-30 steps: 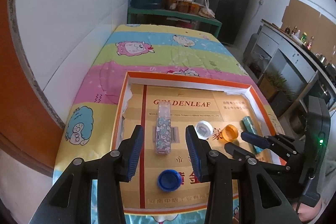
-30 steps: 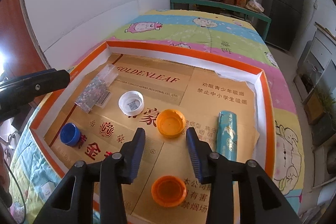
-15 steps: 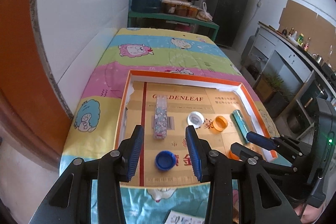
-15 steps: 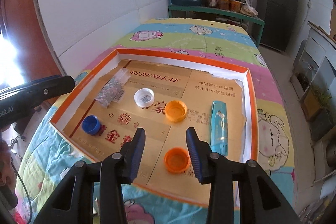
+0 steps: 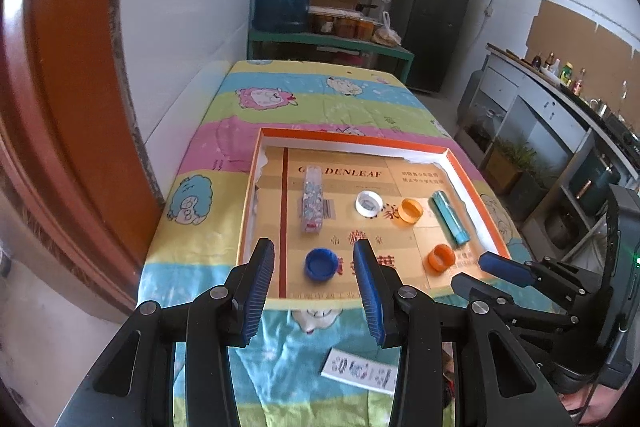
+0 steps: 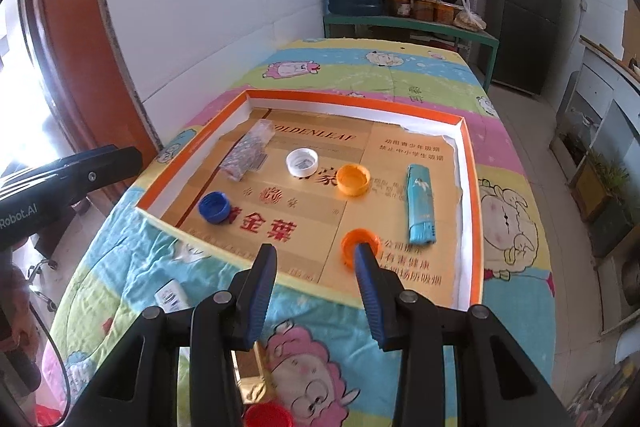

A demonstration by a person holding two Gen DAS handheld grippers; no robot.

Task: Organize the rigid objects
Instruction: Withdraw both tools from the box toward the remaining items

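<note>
The caps, blue (image 5: 320, 264), white (image 5: 369, 203) and two orange (image 6: 352, 179), lie loose in the tray (image 5: 452, 151) between a glitter tube (image 5: 313, 199) and a teal tube (image 6: 420, 203), while our left hand-held gripper (image 5: 313, 257) and right hand-held gripper (image 6: 316, 263) hang apart and empty over the near rim, so we judge no pick is begun and the next move calls for lowering onto one cap.

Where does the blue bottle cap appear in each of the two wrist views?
Left wrist view: the blue cap lies low in the tray, seen between the left gripper's open jaws.
Right wrist view: the blue cap lies at the tray's near left corner, left of centre.
Shared landmark: the white cap, farther into the tray.
</note>
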